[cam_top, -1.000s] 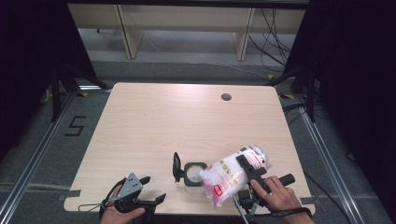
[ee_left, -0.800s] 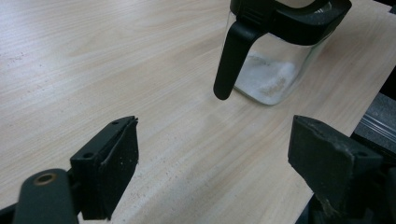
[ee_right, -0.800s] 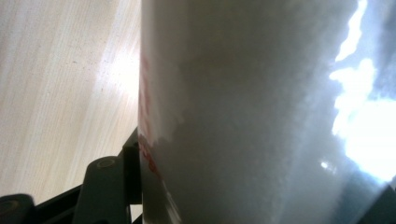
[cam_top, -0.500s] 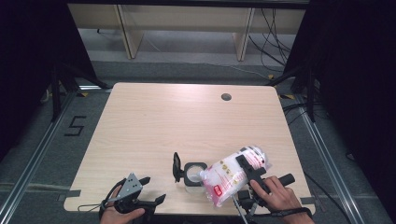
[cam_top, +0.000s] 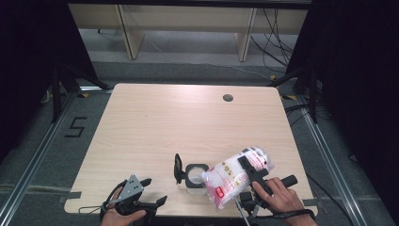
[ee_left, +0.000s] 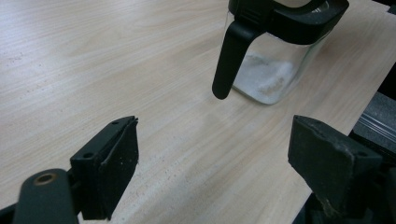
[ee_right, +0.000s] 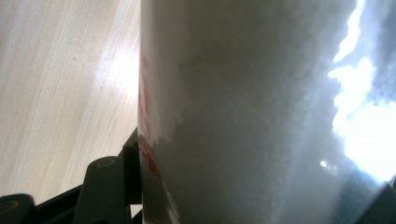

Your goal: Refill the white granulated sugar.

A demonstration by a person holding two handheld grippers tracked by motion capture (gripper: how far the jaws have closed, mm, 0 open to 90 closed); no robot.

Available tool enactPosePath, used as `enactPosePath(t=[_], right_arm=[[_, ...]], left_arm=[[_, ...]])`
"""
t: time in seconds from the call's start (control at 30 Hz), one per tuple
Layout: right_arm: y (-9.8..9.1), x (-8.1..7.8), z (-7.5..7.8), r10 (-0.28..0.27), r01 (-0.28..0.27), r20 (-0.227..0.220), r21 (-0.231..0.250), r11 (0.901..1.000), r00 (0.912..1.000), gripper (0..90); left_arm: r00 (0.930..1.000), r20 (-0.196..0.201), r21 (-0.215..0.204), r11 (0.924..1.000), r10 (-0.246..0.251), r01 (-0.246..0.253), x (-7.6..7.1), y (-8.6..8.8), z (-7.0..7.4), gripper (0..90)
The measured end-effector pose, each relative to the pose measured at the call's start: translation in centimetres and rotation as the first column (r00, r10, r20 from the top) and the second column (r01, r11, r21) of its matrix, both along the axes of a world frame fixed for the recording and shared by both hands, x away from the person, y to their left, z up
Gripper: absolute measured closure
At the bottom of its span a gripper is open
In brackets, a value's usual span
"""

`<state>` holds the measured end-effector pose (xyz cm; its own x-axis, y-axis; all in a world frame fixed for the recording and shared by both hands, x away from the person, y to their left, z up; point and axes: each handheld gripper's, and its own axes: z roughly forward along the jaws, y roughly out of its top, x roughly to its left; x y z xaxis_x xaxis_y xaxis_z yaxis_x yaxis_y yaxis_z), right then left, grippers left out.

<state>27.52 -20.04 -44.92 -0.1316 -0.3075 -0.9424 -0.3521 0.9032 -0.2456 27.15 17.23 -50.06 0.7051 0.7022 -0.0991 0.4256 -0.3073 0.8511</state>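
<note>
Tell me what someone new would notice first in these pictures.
Probably the white bag, tilted in the right gripper with its mouth over the black-rimmed glass jar near the table's front edge. The jar holds a little white powder. The left gripper rests open at the front left.

Lab/test rig – bare wood table [cam_top: 155, 127], black curtains [cam_top: 28, 61], floor tape no. [cam_top: 75, 127], loose cables [cam_top: 273, 33]

A clear plastic bag [cam_top: 235, 178] of white grains bears red print; the clear glass jar [cam_top: 194, 178] has a black rim; the pale wood-grain tabletop [cam_top: 188, 122].
</note>
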Motion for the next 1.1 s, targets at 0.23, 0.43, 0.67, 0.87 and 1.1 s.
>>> enactPosePath(t=[0.23,0.43,0.67,0.87,1.1], right_arm=[[0.01,0.00,0.05,0.006,-0.006,-0.001,0.013,0.9999,1.0000,40.2],[0.00,0.01,0.01,0.005,-0.005,-0.006,0.010,0.9999,1.0000,40.2],[-0.04,-0.05,-0.07,-0.008,0.009,-0.013,0.025,0.9997,0.9999,40.2],[0.06,-0.11,0.10,0.006,-0.006,-0.004,0.000,1.0000,1.0000,40.2],[-0.01,-0.15,0.11,-0.002,0.002,-0.008,0.003,1.0000,1.0000,40.2]], left_arm=[[0.9997,-0.015,-0.026,0.9995,0.017,-0.018,-0.07,-0.09,-0.07,15.8],[0.9997,-0.011,-0.023,0.9995,0.024,-0.024,-0.04,-0.04,-0.03,15.8],[0.9993,-0.006,-0.039,0.9985,0.038,-0.038,-0.02,-0.15,0.00,15.9],[0.9995,-0.004,-0.023,0.9992,0.032,-0.032,-0.01,0.02,0.05,15.9],[0.9995,-0.003,-0.026,0.9991,0.032,-0.032,-0.06,0.01,0.03,15.9]])
